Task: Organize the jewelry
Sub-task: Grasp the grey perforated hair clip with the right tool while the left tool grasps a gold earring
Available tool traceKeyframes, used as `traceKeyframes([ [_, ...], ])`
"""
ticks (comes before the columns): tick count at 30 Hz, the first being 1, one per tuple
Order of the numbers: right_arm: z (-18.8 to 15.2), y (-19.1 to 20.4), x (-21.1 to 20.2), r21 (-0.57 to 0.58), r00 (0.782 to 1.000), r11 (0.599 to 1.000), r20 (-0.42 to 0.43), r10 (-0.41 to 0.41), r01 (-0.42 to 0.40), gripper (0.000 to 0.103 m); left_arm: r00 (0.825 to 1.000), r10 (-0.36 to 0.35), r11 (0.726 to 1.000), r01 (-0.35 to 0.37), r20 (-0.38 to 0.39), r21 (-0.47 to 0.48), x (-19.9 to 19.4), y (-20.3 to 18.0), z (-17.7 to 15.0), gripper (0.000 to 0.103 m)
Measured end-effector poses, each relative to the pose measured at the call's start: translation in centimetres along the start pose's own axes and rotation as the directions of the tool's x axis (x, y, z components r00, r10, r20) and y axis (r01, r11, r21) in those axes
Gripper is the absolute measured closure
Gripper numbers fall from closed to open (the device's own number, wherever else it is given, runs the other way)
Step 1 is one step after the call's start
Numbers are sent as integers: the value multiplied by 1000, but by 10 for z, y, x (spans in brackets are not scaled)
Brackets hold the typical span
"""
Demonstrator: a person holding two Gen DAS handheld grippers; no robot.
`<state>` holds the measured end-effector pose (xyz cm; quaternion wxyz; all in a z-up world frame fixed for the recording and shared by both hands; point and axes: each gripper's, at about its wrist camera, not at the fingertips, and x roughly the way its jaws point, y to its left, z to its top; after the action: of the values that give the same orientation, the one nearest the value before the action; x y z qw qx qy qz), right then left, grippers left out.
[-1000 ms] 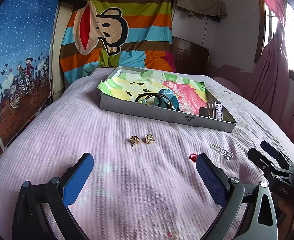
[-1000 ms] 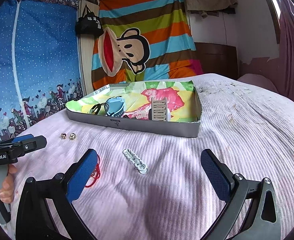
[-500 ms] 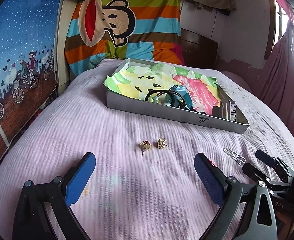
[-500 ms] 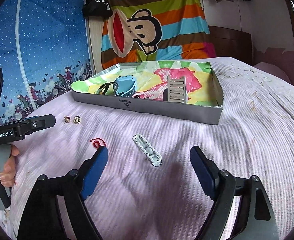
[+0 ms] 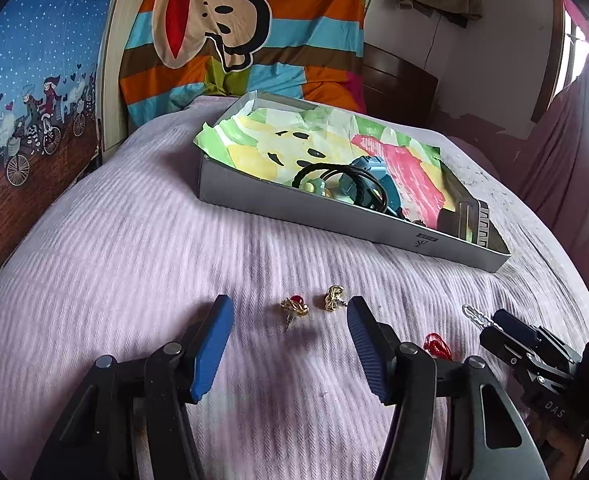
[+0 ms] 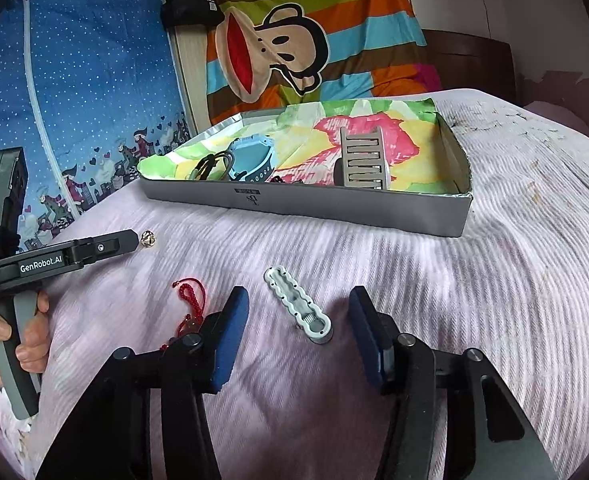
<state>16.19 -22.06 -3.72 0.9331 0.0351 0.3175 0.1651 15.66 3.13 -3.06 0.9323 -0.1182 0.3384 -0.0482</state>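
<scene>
On the pink bedspread (image 5: 114, 248), the grey box (image 5: 334, 216) lined with bright paper serves as landmark. In front of its long wall lie two gold earrings (image 5: 294, 307), well apart from it. The left gripper (image 5: 288, 312) hangs over them, jaws spread and holding nothing, one earring between its pads and the other just inside the right pad. Further along the same wall, the right gripper (image 6: 298, 322) stands released around a pale grey clip (image 6: 298, 304). A red cord (image 6: 190, 300) lies beside the clip. Inside the box sit a blue watch (image 6: 254, 158) and black hair ties (image 5: 334, 176).
</scene>
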Motion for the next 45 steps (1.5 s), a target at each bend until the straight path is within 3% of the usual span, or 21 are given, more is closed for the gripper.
traceKeyframes([
  [8,-2,-4,8,28,1000,999,-11,16,-16,70,1000,-23,1000,23,2,-2,4,0,-5,69],
  [19,-4,4,15,-4,999,1000,-33,-25,25,71,1000,0,1000,0,-1,-26,13,6,-10,81],
  [24,-5,5,15,-6,999,1000,-37,-28,28,81,1000,-2,1000,2,-4,-28,14,8,-10,89],
  [28,-6,5,17,-6,999,1000,-40,-28,28,83,1000,-7,1000,7,-1,-29,15,8,-10,89],
  [30,-6,5,18,-7,998,999,-42,-35,34,89,1000,-8,1000,8,0,-26,14,8,-11,89],
  [45,-8,5,17,-5,999,1000,-34,-29,29,89,999,-44,999,45,29,-25,9,9,-13,90],
])
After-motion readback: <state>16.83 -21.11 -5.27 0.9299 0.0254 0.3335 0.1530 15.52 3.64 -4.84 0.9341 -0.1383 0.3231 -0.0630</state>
